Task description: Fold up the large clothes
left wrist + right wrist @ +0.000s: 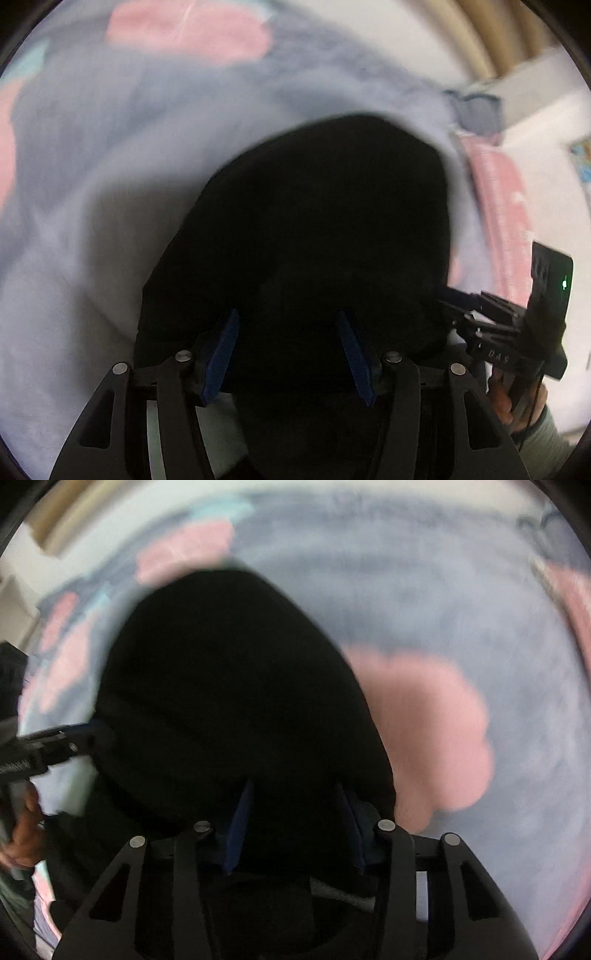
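Black garment point(303, 229) on blue-and-pink bedspread point(92, 155), left gripper point(288, 354) fingers spread apart over near edge, right gripper point(295, 827) likewise parted over cloth, views blurred

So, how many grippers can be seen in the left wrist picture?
2. The left gripper is at the bottom, over the black garment. The right gripper comes in at the right edge, touching it.
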`<state>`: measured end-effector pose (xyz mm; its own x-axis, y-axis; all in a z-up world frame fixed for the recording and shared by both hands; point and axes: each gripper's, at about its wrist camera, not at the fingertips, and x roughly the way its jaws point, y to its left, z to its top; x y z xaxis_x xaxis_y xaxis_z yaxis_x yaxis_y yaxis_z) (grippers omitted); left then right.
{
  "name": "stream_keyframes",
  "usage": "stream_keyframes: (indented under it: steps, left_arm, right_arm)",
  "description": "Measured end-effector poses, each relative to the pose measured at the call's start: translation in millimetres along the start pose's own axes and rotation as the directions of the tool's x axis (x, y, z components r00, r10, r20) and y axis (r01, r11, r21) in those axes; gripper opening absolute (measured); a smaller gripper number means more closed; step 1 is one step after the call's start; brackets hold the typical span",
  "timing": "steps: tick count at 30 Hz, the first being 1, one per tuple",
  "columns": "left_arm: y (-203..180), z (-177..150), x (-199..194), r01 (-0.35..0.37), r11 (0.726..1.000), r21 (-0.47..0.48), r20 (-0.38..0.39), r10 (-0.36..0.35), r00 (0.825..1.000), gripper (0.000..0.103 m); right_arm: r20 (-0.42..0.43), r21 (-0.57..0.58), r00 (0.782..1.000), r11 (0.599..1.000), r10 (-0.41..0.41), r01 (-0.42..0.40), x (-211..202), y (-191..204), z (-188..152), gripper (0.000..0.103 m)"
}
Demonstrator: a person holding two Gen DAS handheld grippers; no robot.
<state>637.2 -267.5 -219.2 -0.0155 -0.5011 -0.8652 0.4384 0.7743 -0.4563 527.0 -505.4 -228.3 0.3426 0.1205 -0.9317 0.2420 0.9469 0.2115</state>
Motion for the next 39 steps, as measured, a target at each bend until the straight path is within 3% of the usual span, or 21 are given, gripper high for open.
stream_keyframes:
  steps: [4, 6, 9, 12, 15, 18, 21, 24, 27, 30, 33, 34, 36, 37, 39]
  left_arm:
    - [-26, -1, 7, -0.153, 0.982, 0.108, 0.016, 0.152, 0.988, 0.056]
    - [-35, -5, 2, -0.190, 0.972, 0.137, 0.038, 0.186, 0.982, 0.056]
    - [-42, -12, -23, -0.177, 0.971, 0.159, 0.076, 0.167, 0.983, 0.056]
    - [-49, -25, -61, -0.121, 0.976, 0.181, 0.142, 0.096, 0.985, 0.056]
    - [-48, -32, -82, -0.094, 0.981, 0.171, 0.194, 0.060, 0.979, 0.056]
    - [-28, -30, -67, -0.065, 0.993, 0.103, 0.151, 0.049, 0.987, 0.056]
    - [0, -28, -26, -0.010, 1.000, 0.006, 0.050, 0.010, 0.999, 0.056]
    - [17, -29, -14, 0.065, 0.996, -0.061, 0.060, -0.062, 0.996, 0.056]
    - [12, -33, -24, 0.044, 0.999, -0.008, 0.052, -0.043, 0.998, 0.056]
    - [-4, -36, -52, 0.000, 0.994, 0.105, 0.081, -0.009, 0.997, 0.056]
    - [-19, -29, -94, 0.004, 0.979, 0.202, 0.153, -0.036, 0.988, 0.056]
    - [-22, -22, -109, 0.012, 0.975, 0.223, 0.175, -0.052, 0.983, 0.057]
    - [-22, -5, -127, 0.019, 0.971, 0.239, 0.203, -0.069, 0.977, 0.065]
    - [-24, 10, -129, 0.015, 0.971, 0.240, 0.212, -0.067, 0.975, 0.077]
    - [-21, 36, -128, 0.022, 0.969, 0.246, 0.208, -0.075, 0.975, 0.080]
  right_arm:
    - [0.002, 0.070, 0.999, 0.997, 0.036, -0.036, 12, -11, 0, 0.047]
    - [-0.010, 0.071, 0.999, 0.997, 0.036, -0.035, 5, -11, 2, 0.047]
    - [0.006, 0.027, 0.999, 0.999, 0.035, -0.036, -18, -9, 1, 0.050]
    - [0.071, -0.002, 0.993, 0.996, 0.089, -0.089, -59, -12, -11, 0.052]
    - [0.094, 0.001, 0.992, 0.996, 0.089, -0.089, -73, -19, -17, 0.052]
    - [0.072, 0.032, 0.996, 0.998, 0.057, -0.060, -57, -27, -16, 0.052]
    - [0.018, 0.087, 0.997, 0.993, 0.073, -0.074, -27, -32, -18, 0.052]
    - [-0.025, 0.098, 0.997, 0.993, 0.067, -0.065, -2, -37, -17, 0.053]
    - [-0.030, 0.105, 0.996, 0.991, 0.086, -0.082, -3, -42, -15, 0.053]
    - [-0.035, 0.072, 0.996, 0.994, 0.082, -0.079, -18, -47, -10, 0.054]
    - [-0.012, 0.018, 0.996, 0.996, 0.085, -0.085, -44, -48, -2, 0.056]
    - [0.004, 0.001, 0.996, 0.996, 0.086, -0.086, -53, -49, 3, 0.061]
    - [0.038, -0.018, 0.995, 0.996, 0.091, -0.091, -66, -50, 19, 0.066]
    - [0.050, -0.023, 0.994, 0.995, 0.102, -0.100, -68, -50, 27, 0.067]
    - [0.071, -0.036, 0.990, 0.992, 0.121, -0.119, -71, -49, 45, 0.067]
